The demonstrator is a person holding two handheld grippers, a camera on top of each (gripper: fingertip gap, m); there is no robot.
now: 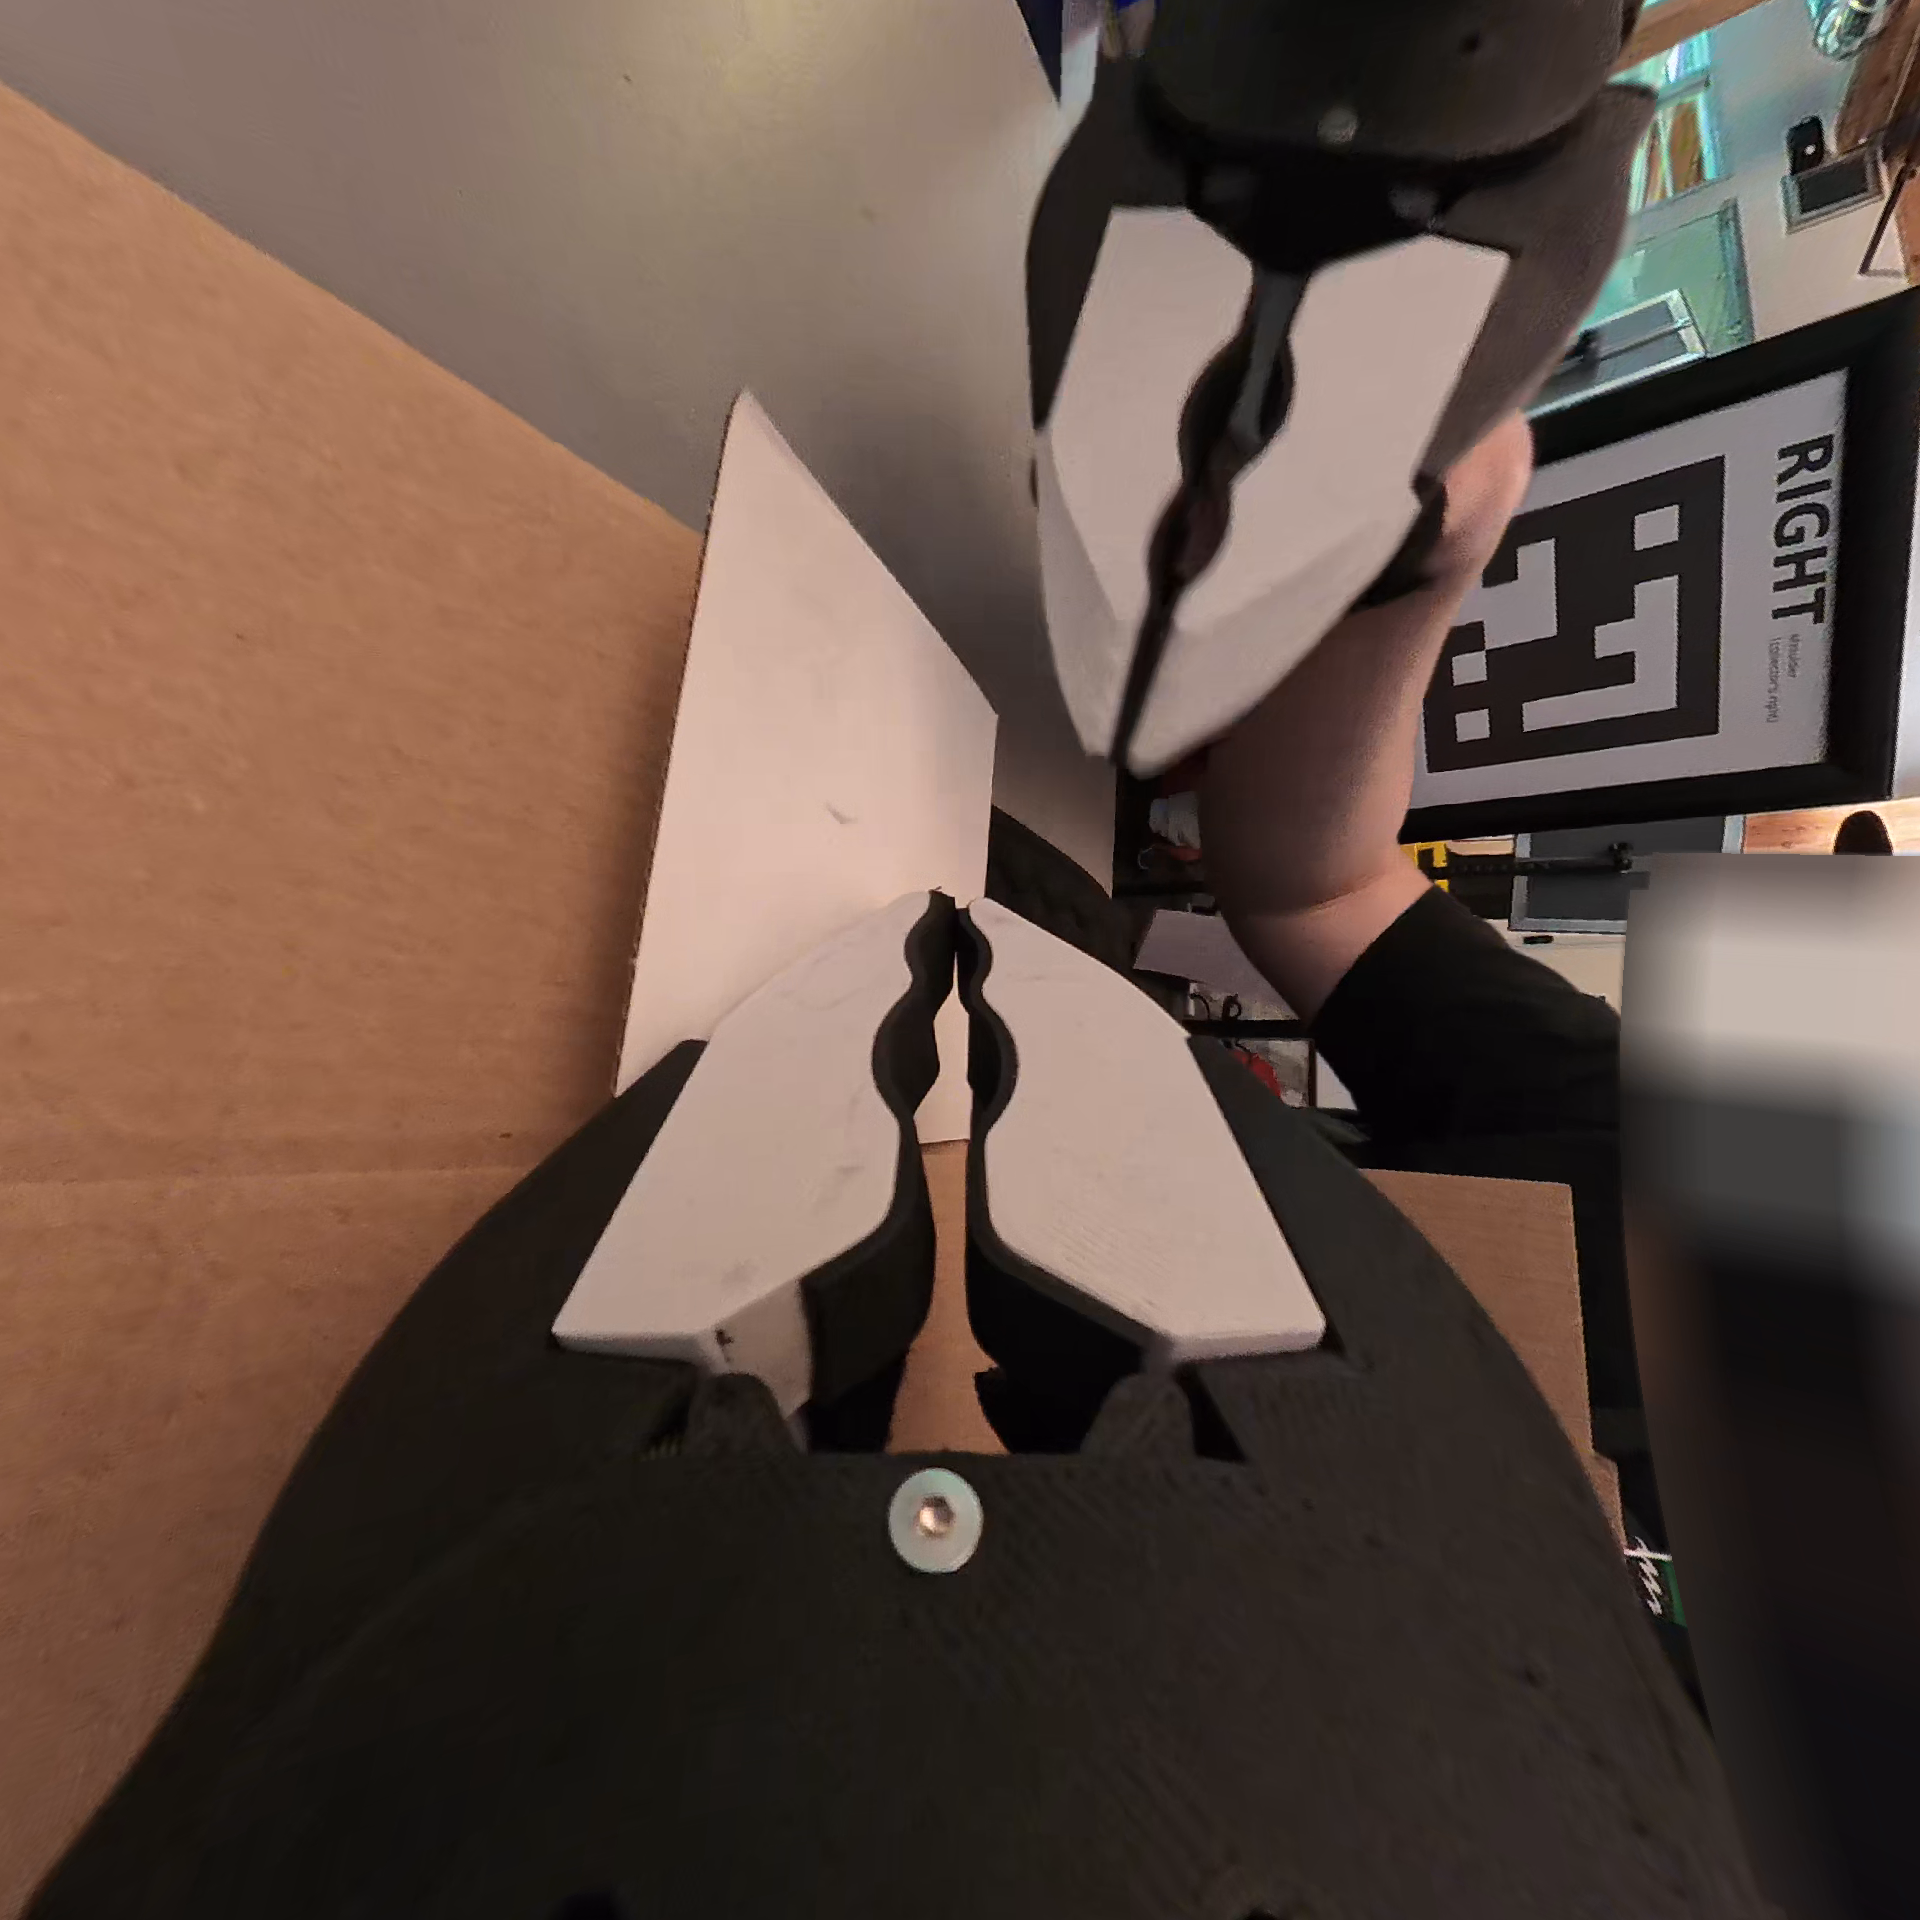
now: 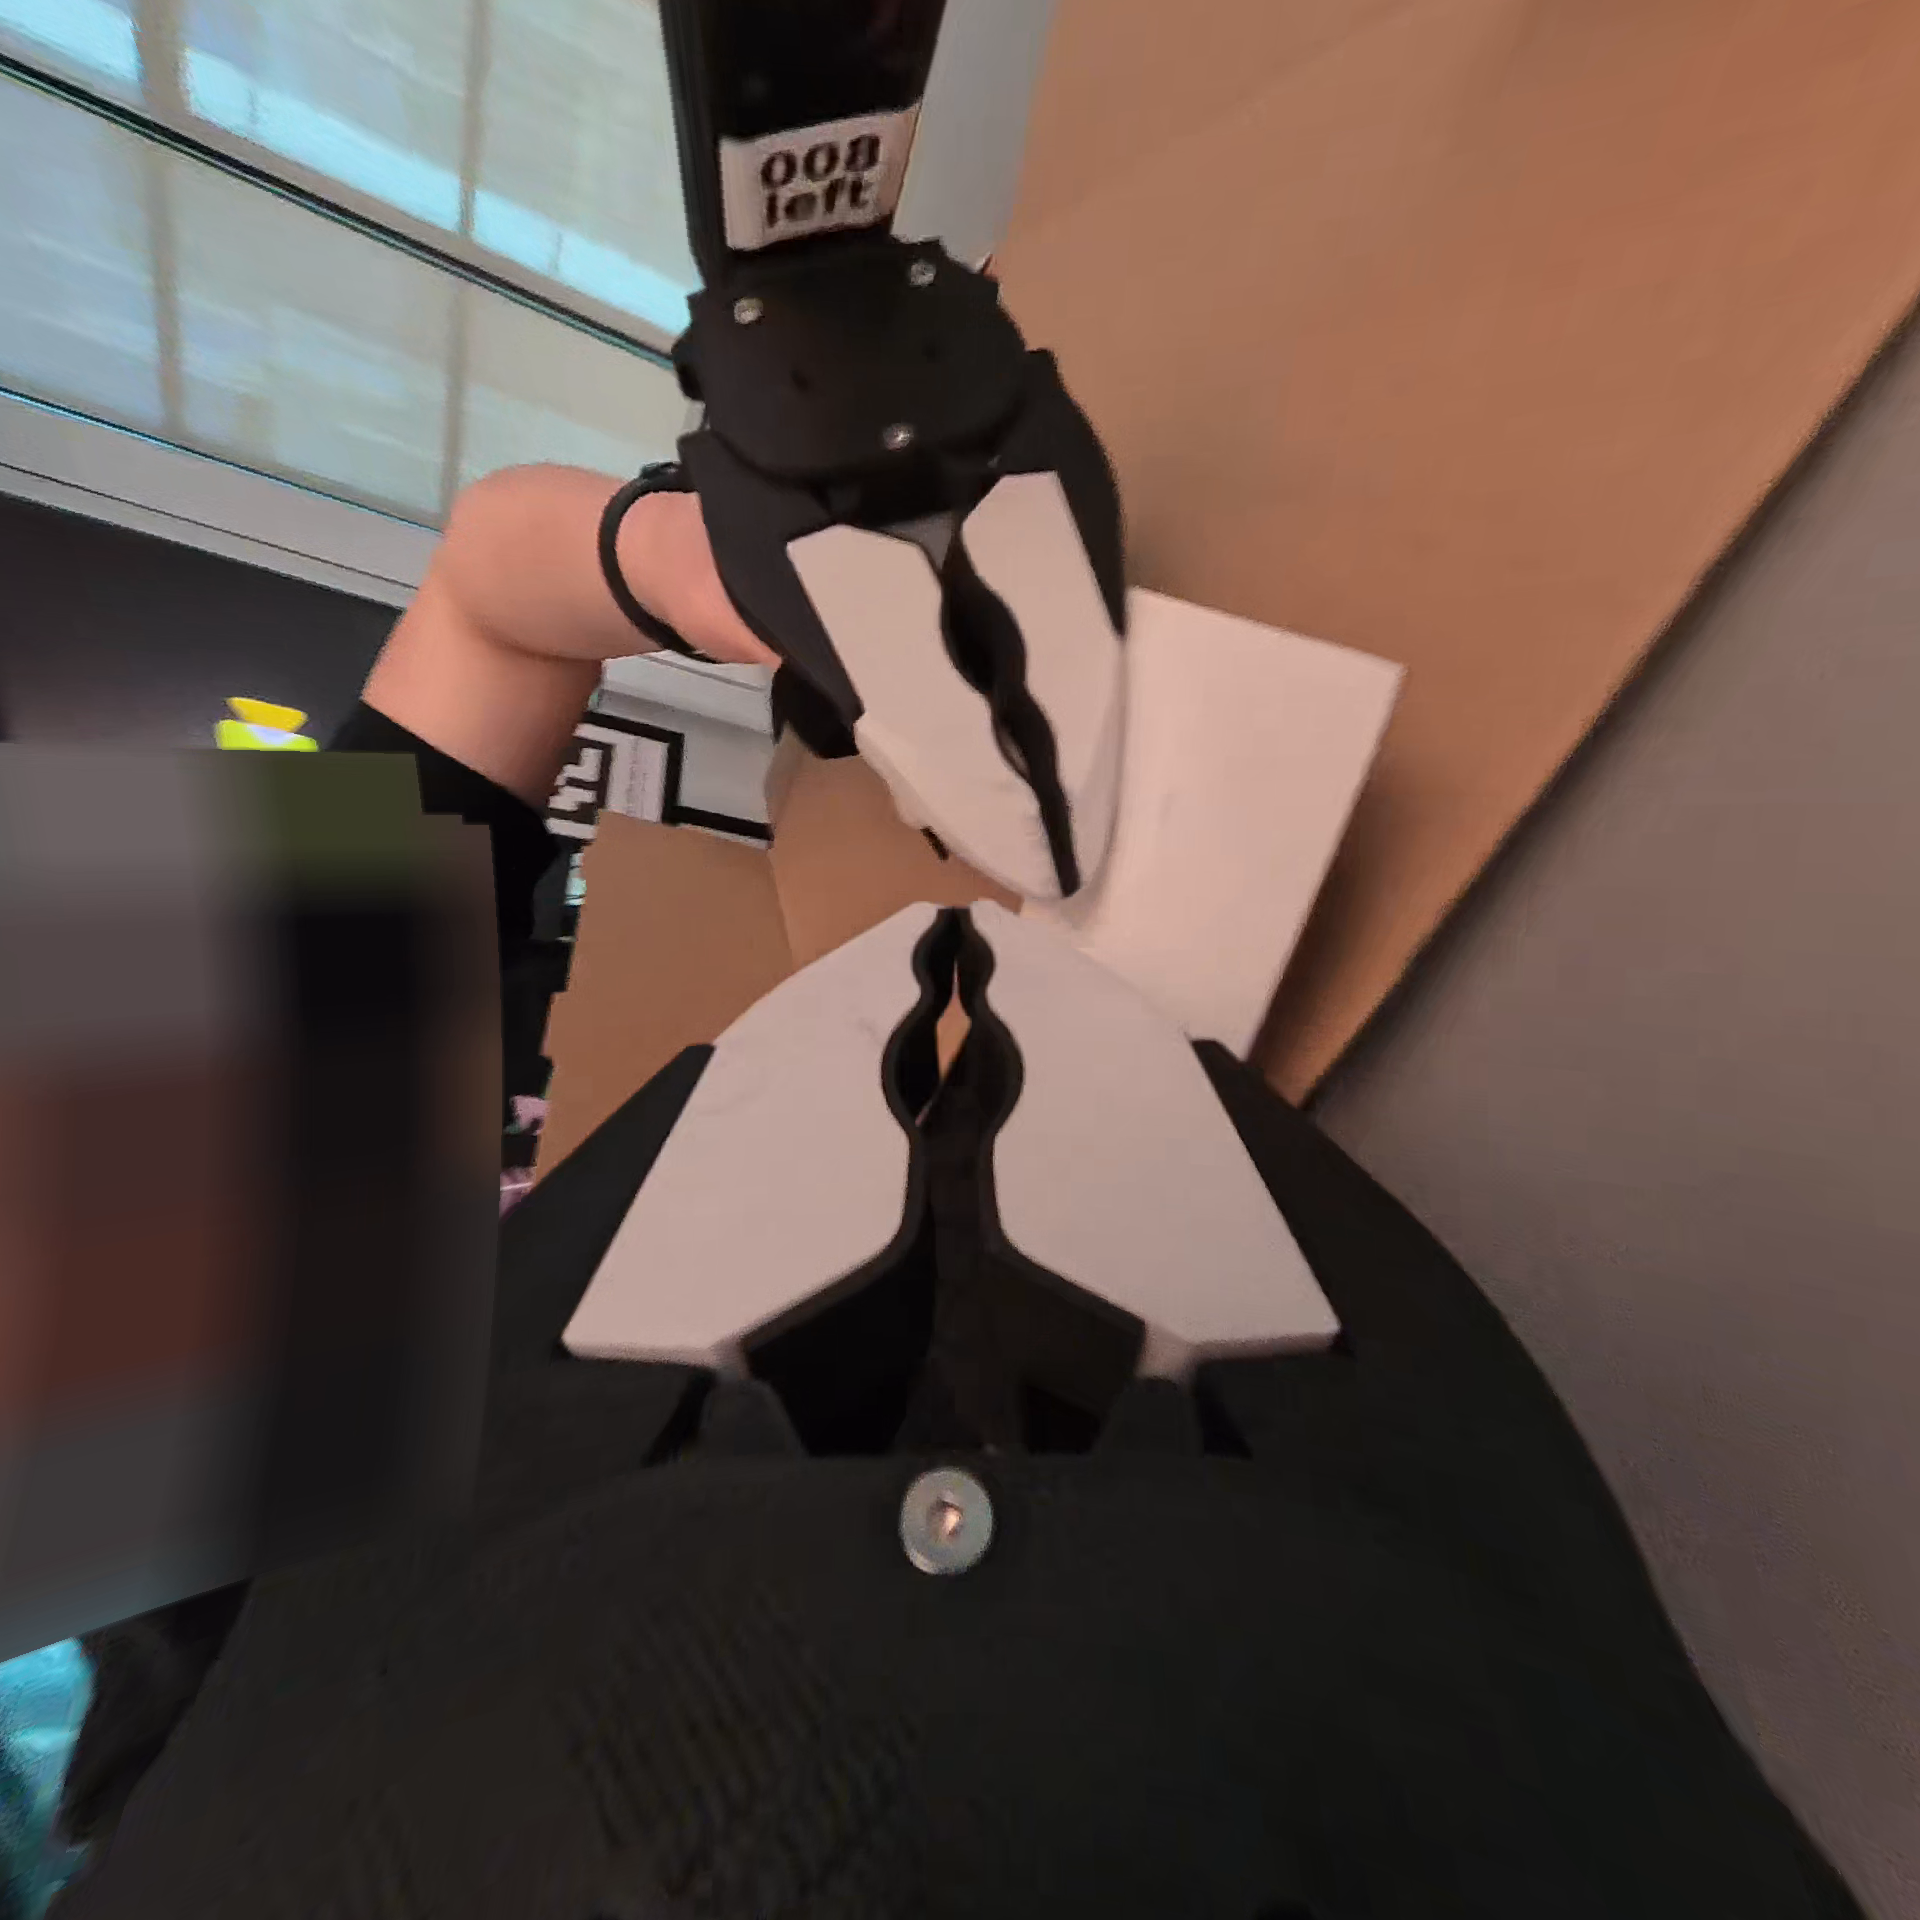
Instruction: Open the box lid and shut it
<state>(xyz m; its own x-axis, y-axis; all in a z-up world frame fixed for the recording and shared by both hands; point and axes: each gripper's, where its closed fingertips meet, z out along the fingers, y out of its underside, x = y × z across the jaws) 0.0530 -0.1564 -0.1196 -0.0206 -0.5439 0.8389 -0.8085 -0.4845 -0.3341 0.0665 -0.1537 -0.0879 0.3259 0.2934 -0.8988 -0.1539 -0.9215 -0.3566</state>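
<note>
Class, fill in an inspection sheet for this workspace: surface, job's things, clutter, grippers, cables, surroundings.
Surface: table not visible; nothing seen.
Job's things: cardboard box lid raised; white sheet lies against it.
Clutter: nothing seen.
Grippers: left gripper shut, empty, tips by the white sheet; right gripper shut, empty, close to the left one.
Cables: nothing seen.
Surroundings: grey wall; framed black-and-white marker sign; windows; person's hand and dark sleeve.
</note>
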